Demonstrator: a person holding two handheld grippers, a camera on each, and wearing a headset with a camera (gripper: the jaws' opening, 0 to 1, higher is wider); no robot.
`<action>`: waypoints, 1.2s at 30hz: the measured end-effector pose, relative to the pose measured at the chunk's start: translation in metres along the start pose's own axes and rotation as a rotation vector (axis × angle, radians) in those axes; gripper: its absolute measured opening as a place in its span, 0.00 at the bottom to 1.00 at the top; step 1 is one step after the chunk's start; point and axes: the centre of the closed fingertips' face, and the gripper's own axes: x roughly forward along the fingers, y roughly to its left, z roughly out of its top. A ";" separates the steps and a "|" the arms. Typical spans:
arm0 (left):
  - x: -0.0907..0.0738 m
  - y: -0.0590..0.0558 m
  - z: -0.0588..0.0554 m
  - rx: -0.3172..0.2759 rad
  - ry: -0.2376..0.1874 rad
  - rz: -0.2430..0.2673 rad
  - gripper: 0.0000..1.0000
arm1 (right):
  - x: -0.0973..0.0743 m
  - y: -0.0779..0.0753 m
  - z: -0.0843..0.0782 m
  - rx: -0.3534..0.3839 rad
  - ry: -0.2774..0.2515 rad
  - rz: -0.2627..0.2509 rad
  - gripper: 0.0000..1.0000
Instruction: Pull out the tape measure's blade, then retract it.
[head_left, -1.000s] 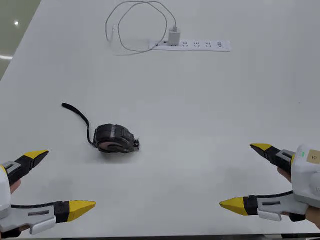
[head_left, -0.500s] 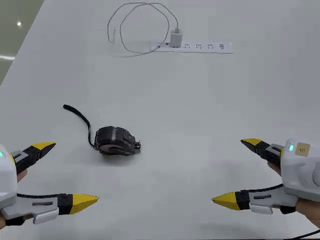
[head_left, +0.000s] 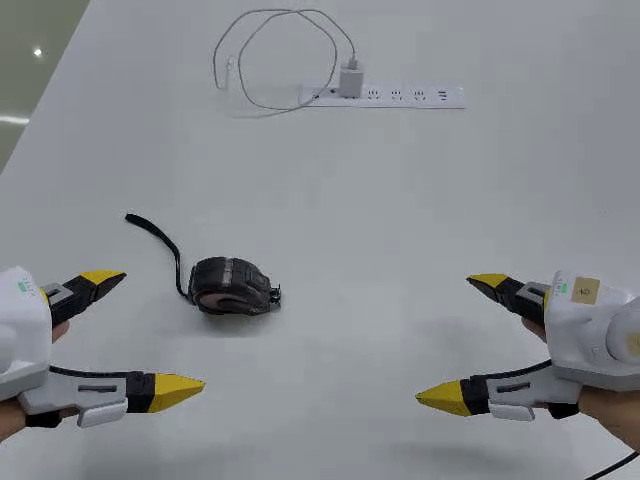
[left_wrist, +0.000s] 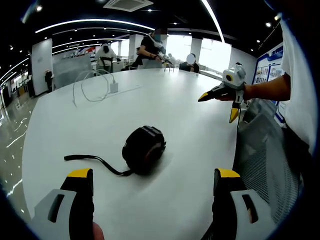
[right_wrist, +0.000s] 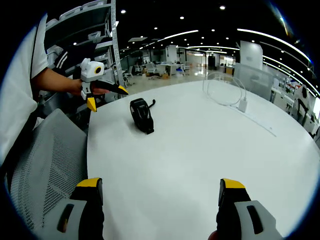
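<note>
One white table (head_left: 420, 200) is stretching away from the person, its far and side edges running out of the head view. Beside its near edge a grey mesh chair (left_wrist: 265, 145) is standing, partly cut off in both gripper views. Over that near edge the two grippers are hovering, well apart from each other. The left gripper (head_left: 160, 329) is sitting at the lower left with its white body cut by the frame edge, and the right gripper (head_left: 445, 338) is mirroring it at the lower right. Both are holding their yellow-tipped jaws spread wide and gripping nothing. The hands behind them are mostly hidden by the gripper bodies. Far back on the table a white power strip (head_left: 400, 95) is lying flat, and a thin white cable (head_left: 270, 50) is looping in a wide ring to its left. One end of the cable is running into a small charger (head_left: 350, 78) plugged into the strip, while the other end is too fine to follow. The tape measure (head_left: 232, 286) is resting on the table left of centre, ahead of the left gripper and clear of both. Its blade is staying wound inside the dark case. A black strap (head_left: 160, 240) is trailing from the case toward the far left. At the case's right end a tiny hook (head_left: 273, 291) is showing, too small to make out well.
</note>
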 end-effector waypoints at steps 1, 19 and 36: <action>0.001 0.000 0.000 0.004 0.002 -0.003 0.99 | 0.001 0.000 0.001 -0.003 0.000 0.003 0.95; 0.014 0.004 0.002 0.054 0.034 -0.039 0.99 | 0.022 0.001 0.011 -0.049 0.007 0.049 0.93; 0.028 0.009 0.006 0.114 0.081 -0.089 0.98 | 0.036 0.000 0.017 -0.066 0.016 0.085 0.92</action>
